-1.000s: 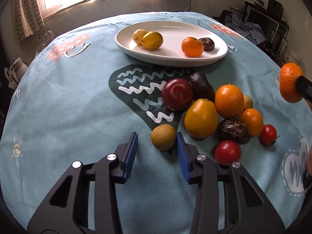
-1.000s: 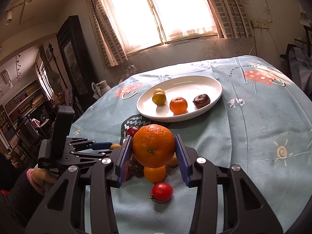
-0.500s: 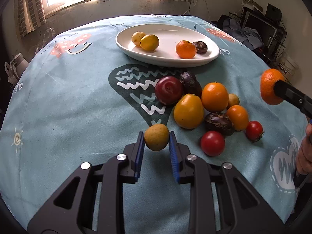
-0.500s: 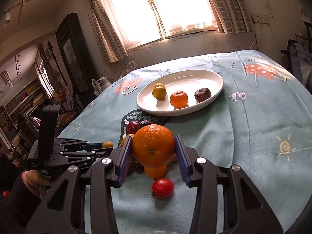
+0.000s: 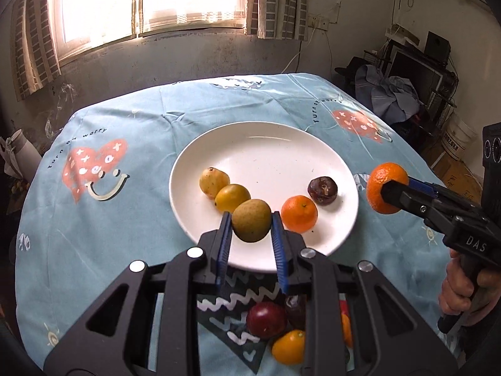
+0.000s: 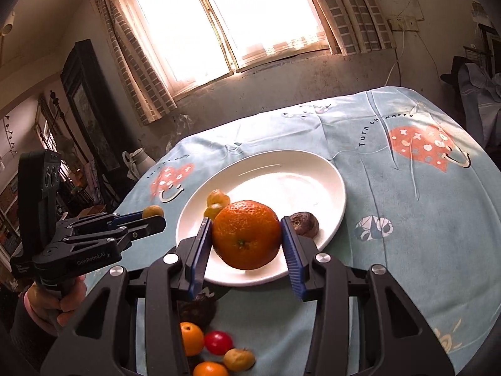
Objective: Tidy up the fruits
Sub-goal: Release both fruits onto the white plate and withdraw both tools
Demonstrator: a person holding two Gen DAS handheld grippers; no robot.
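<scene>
1. Leftmost, the left hand-held gripper (image 5: pixel 252 228) is clamped on a brownish-yellow fruit (image 5: pixel 251 224), held above the near rim of the white plate (image 5: pixel 266 144).
2. On the plate, from left to right, lie a pale yellow fruit (image 5: pixel 214 182), a yellow fruit (image 5: pixel 232 198) touching it, a small orange (image 5: pixel 299 213), and a dark wrinkled fruit (image 5: pixel 322 190).
3. Below the plate, on the surface (image 5: pixel 125 163) covered by a light blue printed cloth, a red plum (image 5: pixel 266 319) and another orange fruit (image 5: pixel 288 346) show through the gripper frame.
4. Farther right, the right hand-held gripper (image 6: pixel 247 238) grips a large orange (image 6: pixel 246 234) between its blue pads (image 6: pixel 291 250), held over the near part of the plate.
5. Under that gripper, a small tomato (image 6: pixel 218 342), more oranges and a dark fruit rest on the cloth.
</scene>
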